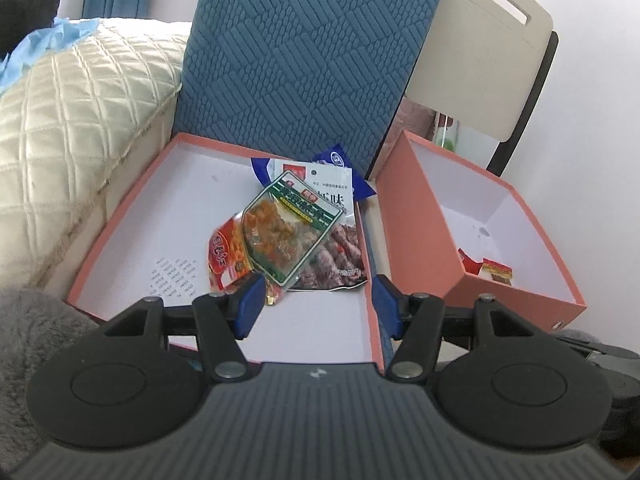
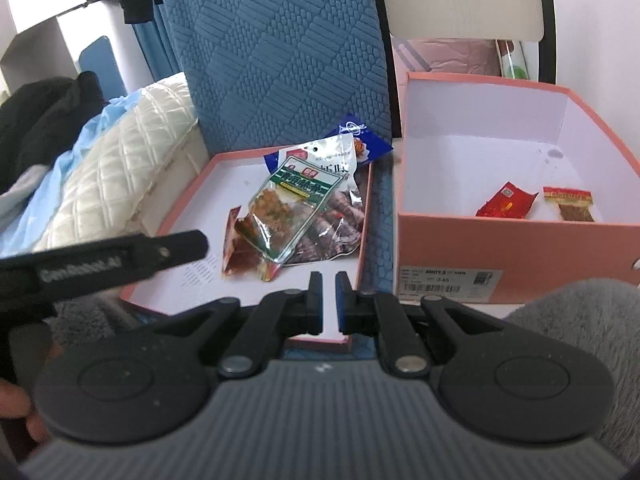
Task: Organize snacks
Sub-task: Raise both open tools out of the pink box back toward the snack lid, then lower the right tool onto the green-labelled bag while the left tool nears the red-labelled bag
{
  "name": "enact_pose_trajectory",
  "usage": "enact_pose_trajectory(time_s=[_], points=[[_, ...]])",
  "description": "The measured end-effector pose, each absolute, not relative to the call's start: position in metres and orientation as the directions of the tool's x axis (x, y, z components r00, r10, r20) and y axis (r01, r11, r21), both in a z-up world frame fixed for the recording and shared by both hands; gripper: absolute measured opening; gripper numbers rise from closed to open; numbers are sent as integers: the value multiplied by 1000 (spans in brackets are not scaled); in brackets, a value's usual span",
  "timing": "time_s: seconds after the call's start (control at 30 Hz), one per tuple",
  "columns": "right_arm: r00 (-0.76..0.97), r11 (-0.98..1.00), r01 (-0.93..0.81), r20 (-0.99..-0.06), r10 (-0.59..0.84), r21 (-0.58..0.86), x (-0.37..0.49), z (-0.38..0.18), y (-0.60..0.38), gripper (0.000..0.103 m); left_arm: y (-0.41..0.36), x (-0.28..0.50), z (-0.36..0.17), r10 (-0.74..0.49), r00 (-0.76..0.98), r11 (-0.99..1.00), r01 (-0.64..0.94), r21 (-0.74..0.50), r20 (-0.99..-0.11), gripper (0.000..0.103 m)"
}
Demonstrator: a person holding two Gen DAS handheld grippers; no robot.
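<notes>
A pile of snack packets lies in a shallow salmon box lid [image 1: 120, 216] [image 2: 180, 208]: a green-labelled packet [image 1: 288, 224] [image 2: 292, 208] on top, a red packet [image 1: 224, 256] [image 2: 240, 252] at its left, a meat-picture packet [image 1: 340, 256] [image 2: 332, 232] and a blue packet [image 1: 340, 160] [image 2: 368, 140] behind. A deeper salmon box [image 1: 520, 296] [image 2: 516, 240] to the right holds two small red packets [image 2: 506, 200] [image 2: 570, 202]. My left gripper [image 1: 316, 304] is open, just in front of the pile. My right gripper [image 2: 329, 304] is shut and empty over the lid's near edge.
A blue quilted cushion [image 1: 304, 52] [image 2: 280, 48] stands behind the lid. A cream quilted pillow [image 1: 80, 120] [image 2: 120, 176] lies to the left. A chair back [image 1: 488, 56] rises behind the deep box. The left gripper's arm [image 2: 104, 264] crosses the right wrist view.
</notes>
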State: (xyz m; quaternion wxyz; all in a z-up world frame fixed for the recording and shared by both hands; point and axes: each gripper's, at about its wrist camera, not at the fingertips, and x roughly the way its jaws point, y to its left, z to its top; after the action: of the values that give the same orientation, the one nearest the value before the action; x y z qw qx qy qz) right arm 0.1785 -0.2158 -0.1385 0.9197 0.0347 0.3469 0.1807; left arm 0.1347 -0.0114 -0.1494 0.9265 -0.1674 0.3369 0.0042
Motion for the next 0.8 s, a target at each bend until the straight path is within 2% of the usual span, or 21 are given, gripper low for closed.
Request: enact_pose_trajectory(time_s=[0.27,0.6,0.77,0.8], points=[[703,934,-312,-618,351,175,194,-146,-206,10,-6,161,-165,-161,761,928,-100,-358,-628,64],[696,926,-343,-620,363,157,218,-151,-192,10,-4,206,-170,-103,724,958,-112,-263,-682,65],[661,912,-380,-644,385,155,237,-158,-177,11,19,231,-174,-80,688,947,-172,-270,-722,64],[653,909,-383,-649,390,162,241,-160,-175,31,25,237,-176,-77,679,945,-184,-271,-730,64]])
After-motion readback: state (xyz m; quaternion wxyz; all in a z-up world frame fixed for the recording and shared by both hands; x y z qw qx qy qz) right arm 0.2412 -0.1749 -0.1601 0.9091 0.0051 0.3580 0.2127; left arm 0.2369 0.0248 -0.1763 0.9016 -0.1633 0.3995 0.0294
